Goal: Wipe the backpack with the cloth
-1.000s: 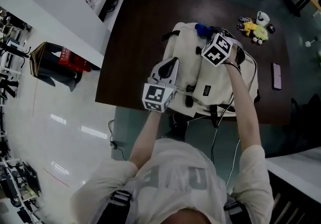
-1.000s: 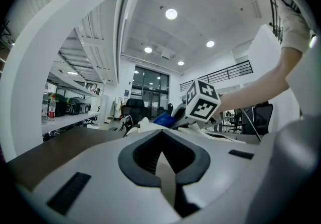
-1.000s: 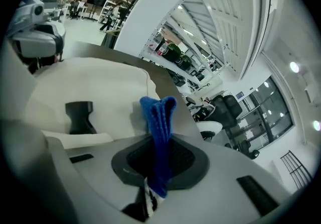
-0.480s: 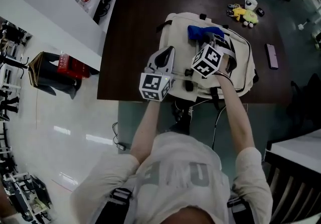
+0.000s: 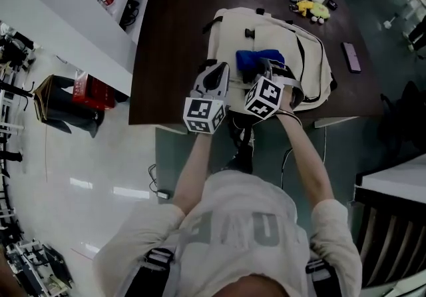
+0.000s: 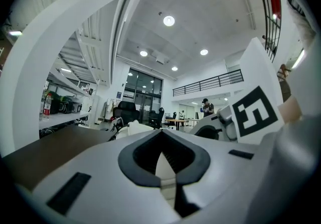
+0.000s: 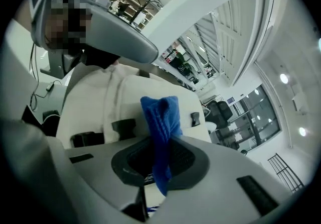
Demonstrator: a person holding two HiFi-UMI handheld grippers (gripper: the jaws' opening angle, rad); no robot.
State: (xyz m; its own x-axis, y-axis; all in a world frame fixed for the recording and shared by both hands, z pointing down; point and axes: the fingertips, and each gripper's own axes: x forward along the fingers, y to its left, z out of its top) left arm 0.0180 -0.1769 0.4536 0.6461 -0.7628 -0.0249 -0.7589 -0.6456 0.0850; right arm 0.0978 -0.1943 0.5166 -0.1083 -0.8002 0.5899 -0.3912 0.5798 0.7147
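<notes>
Looking down from the head view, the left gripper (image 5: 214, 74) sits at the near left edge of the cream backpack (image 5: 283, 36), its jaws pressed together on nothing. The backpack lies flat on a dark table (image 5: 170, 42). Just right of the left gripper, the right gripper (image 5: 267, 70) pinches a blue cloth (image 5: 255, 59), which rests on the backpack's near front panel.

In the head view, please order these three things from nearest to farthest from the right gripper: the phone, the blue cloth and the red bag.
Measured from the right gripper:
1. Blue cloth: pinched in its jaws, lying on top of the backpack.
2. Phone: on the table, to the right of the backpack.
3. Red bag: far to the left, down on the floor beyond the table's edge.
</notes>
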